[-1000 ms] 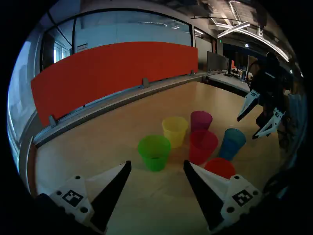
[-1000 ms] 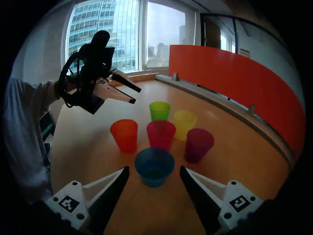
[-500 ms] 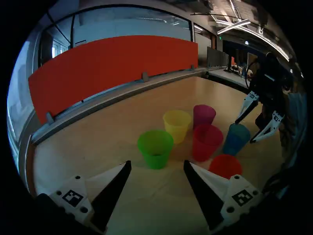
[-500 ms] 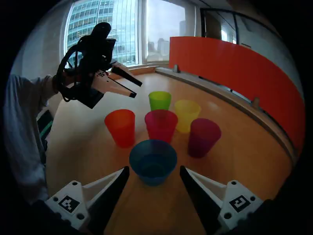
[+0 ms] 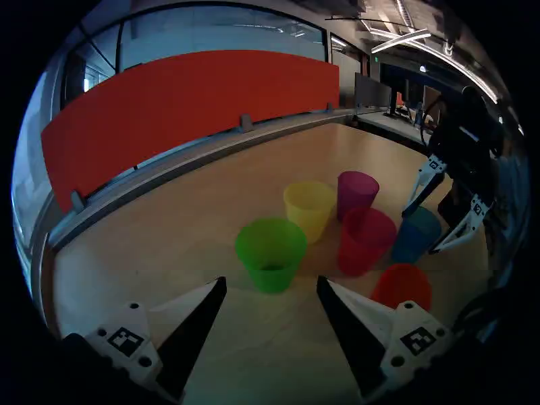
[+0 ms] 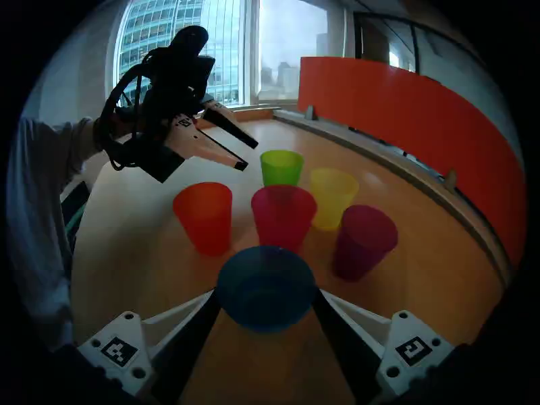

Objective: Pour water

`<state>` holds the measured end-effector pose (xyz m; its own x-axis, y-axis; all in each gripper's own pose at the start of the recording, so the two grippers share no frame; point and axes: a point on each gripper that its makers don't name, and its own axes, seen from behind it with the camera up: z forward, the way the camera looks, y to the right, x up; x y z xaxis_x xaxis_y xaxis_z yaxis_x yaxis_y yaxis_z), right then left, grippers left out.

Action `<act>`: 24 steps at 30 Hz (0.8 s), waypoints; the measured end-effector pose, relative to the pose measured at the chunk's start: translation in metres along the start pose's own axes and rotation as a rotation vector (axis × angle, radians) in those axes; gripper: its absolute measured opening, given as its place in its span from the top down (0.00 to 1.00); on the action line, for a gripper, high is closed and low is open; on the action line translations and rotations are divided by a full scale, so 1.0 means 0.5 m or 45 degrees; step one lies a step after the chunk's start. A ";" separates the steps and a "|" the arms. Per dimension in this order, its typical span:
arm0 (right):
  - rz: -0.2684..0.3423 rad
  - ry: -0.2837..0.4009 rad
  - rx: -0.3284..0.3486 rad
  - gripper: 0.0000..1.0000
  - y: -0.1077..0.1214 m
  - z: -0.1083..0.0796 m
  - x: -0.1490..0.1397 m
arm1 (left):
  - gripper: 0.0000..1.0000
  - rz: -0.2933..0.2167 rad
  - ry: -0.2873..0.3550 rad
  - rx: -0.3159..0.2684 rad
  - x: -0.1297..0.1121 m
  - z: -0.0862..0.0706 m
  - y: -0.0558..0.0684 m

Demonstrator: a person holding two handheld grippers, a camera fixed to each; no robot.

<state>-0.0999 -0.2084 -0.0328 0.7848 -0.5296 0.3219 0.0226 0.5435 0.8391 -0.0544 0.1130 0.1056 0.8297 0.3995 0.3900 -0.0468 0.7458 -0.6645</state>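
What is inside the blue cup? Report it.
The blue cup, seen from above in the right gripper view, shows a dark blue interior with no object. Its near rim covers the near inner wall, and clear water cannot be ruled out.

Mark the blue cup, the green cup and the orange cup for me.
blue cup (image 6: 265,287), right gripper view, inside its opening.
green cup (image 5: 271,251), left gripper view, middle of the cup, inside the opening.
orange cup (image 6: 204,226), right gripper view, middle of its outer wall.
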 end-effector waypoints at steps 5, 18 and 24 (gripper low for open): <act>0.006 0.003 0.015 0.00 -0.003 0.010 0.001 | 0.00 -0.004 -0.017 -0.011 -0.004 0.017 -0.003; 0.014 0.009 0.024 0.00 -0.002 0.020 0.005 | 0.00 0.013 -0.050 -0.014 0.001 0.063 -0.008; 0.018 0.015 0.027 0.00 0.000 0.015 0.005 | 0.00 0.018 -0.061 -0.016 0.008 0.084 -0.008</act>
<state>-0.1024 -0.2147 -0.0287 0.7922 -0.5143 0.3285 -0.0013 0.5369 0.8436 -0.0744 0.1338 0.1368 0.8012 0.4354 0.4105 -0.0512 0.7334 -0.6779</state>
